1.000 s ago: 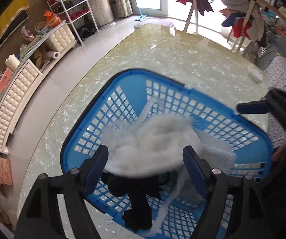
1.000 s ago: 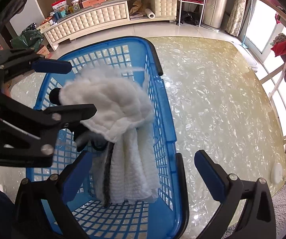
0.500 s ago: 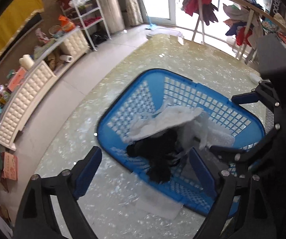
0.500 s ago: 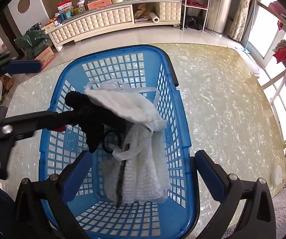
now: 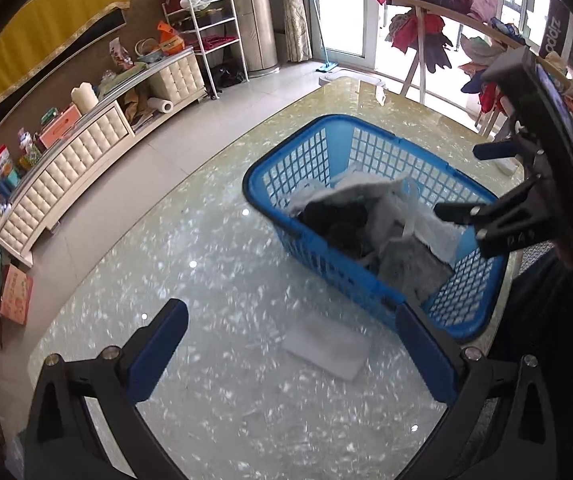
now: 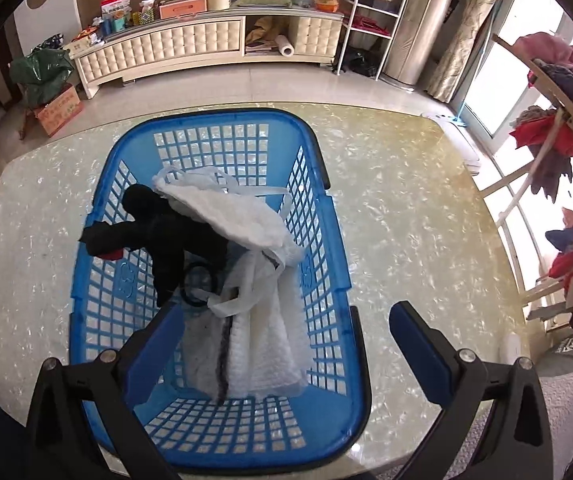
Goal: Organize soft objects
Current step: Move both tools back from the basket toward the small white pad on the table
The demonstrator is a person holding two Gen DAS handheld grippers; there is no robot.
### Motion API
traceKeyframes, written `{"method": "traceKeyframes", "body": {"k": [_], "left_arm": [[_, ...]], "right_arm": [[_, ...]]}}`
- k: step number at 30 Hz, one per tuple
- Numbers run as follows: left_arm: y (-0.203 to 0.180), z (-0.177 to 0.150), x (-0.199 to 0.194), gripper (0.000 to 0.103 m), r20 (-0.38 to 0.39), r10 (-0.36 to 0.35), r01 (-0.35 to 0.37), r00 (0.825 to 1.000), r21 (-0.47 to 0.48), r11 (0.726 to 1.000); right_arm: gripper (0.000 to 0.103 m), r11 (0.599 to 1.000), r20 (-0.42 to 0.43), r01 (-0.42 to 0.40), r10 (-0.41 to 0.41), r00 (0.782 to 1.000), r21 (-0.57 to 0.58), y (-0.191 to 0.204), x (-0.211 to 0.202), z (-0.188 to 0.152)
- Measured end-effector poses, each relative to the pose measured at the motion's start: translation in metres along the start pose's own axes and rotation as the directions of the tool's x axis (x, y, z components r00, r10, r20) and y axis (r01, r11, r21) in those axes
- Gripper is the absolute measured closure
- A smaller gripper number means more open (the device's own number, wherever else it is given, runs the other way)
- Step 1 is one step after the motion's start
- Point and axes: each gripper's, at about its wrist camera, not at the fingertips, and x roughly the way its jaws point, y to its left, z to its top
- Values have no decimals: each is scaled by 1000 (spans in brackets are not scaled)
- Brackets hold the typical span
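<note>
The left tool (image 5: 292, 350) is wide and opening with nothing between its pads, over bare worktop (image 5: 206, 264); a pale flat cloth (image 5: 326, 350) lies just ahead and the basket (image 5: 270, 176) sits at two o'clock. The right tool (image 6: 282, 344) gapes wide and empty, straddling the basket's right wall at six o'clock. Inside, a white cloth (image 6: 242, 220) overlaps a black one (image 6: 166, 236); whatever lies beneath them is hidden, and the left view is blurred.
</note>
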Motion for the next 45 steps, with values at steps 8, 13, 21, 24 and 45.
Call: {"method": "traceKeyframes", "body": {"k": [8,13,21,24,45], "left_arm": [[19,-31,-13,0,33,-40,42,999,-77,996],[32,-50,-23,0,49,-52,57,997,-98,994],[55,-73,-31,0,55,-41,49,998,-152,987],[62,-81,-31,0,51,-45,54,998,-173,983],[111,-148,8,0,-94,-25,-7,995,-322,947]], "right_arm": [[0,999,35,-12,13,999,-40,34,-33,-4],[0,995,48,-15,20,999,-102,65,-44,-4],[0,988,53,-25,34,998,-151,104,-48,-7],[0,981,43,-30,39,998,-193,127,-43,-9],[14,942,-33,-95,89,995,-321,216,5,-11]]}}
